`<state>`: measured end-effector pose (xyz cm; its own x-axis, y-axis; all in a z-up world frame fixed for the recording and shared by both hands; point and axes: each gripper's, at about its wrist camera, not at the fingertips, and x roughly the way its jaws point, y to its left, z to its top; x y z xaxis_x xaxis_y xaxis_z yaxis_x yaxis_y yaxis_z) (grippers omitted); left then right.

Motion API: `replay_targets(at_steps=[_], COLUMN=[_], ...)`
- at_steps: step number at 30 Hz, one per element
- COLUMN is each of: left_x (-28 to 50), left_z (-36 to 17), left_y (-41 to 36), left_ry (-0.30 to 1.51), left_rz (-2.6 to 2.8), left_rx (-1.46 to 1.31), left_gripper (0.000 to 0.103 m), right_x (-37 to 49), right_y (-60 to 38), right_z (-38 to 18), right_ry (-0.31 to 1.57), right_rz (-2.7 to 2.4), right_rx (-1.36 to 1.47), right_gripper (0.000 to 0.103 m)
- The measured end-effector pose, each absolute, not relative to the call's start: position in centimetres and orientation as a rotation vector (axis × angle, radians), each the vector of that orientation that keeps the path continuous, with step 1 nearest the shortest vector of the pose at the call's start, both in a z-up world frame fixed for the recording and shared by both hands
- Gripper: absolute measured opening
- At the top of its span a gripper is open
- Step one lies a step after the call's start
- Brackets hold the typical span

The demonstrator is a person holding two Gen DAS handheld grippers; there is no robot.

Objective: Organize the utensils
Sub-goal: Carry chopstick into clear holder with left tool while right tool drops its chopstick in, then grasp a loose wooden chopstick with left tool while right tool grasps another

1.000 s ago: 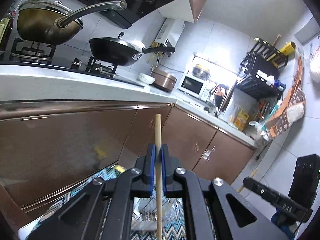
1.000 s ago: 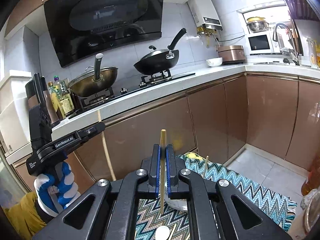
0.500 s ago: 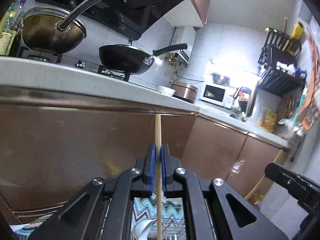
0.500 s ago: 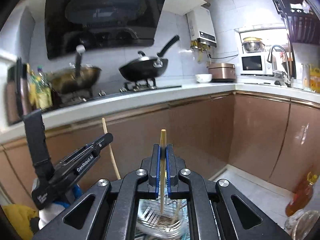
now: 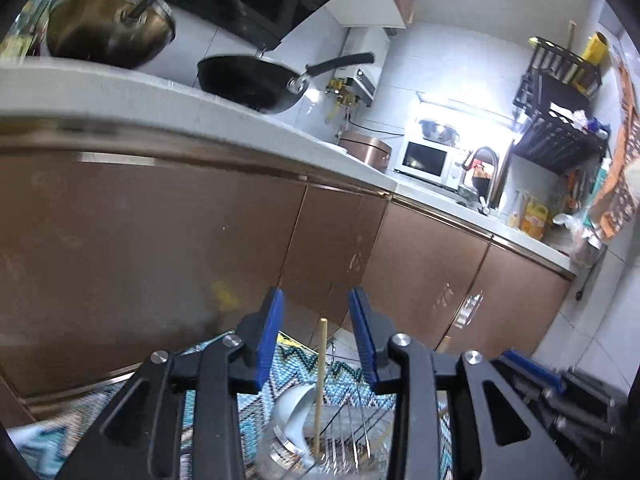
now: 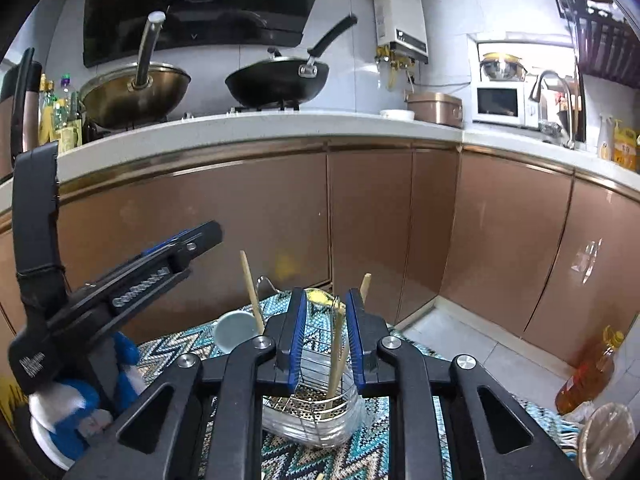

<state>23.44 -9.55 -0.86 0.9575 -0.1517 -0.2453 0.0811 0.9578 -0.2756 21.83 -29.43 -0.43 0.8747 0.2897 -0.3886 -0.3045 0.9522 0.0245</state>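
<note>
From the left wrist, the left gripper has just let its jaws spread, and they stand apart with a wooden chopstick upright between them, touching neither blue pad. The stick's foot sits down in the wire utensil holder on the patterned mat, next to a white ceramic spoon. I'd call this the drop-off step done for this hand; next it should back straight away without knocking the stick. The holder's base is cut off at the bottom edge and blurred.

From the right wrist, the right gripper has been opening too, its jaws only narrowly parted. A second chopstick leans between them into the same holder, seemingly free of the pads, though the gap is slim. The left gripper shows at the left, held by a blue-and-white gloved hand. More sticks lie on the mat, largely hidden behind the fingers; those look like the next fetch.
</note>
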Motion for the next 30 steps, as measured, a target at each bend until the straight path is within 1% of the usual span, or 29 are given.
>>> replay_targets(at_steps=[2, 3, 7, 12, 18, 30], left_x=[21.6, 20.7, 16.5, 11.6, 6.5, 1.5], left_z=[0.8, 1.7, 4.5, 6.1, 5.9, 3.9], left_y=[-8.5, -7.9, -5.1, -2.2, 0.1, 0.0], left_ry=[0.283, 0.301, 0.365, 0.417, 0.497, 0.635], left_rz=[-0.127, -0.132, -0.144, -0.149, -0.164, -0.242], left_rx=[-0.251, -0.24, -0.205, -0.196, -0.179, -0.127], left_gripper=[0.04, 0.04, 0.041, 0.042, 0.042, 0.042], right_x=[20.4, 19.6, 16.0, 12.0, 8.2, 4.0], right_y=[-29.5, -29.7, -30.3, -30.8, -30.9, -30.2], right_z=[0.8, 1.6, 4.1, 6.1, 7.6, 7.7], right_ry=[0.382, 0.377, 0.368, 0.389, 0.415, 0.485], right_rz=[0.311, 0.311, 0.319, 0.323, 0.314, 0.306], right_rx=[-0.04, -0.039, -0.041, -0.03, -0.01, -0.004], right_gripper=[0.02, 0.02, 0.02, 0.02, 0.02, 0.02])
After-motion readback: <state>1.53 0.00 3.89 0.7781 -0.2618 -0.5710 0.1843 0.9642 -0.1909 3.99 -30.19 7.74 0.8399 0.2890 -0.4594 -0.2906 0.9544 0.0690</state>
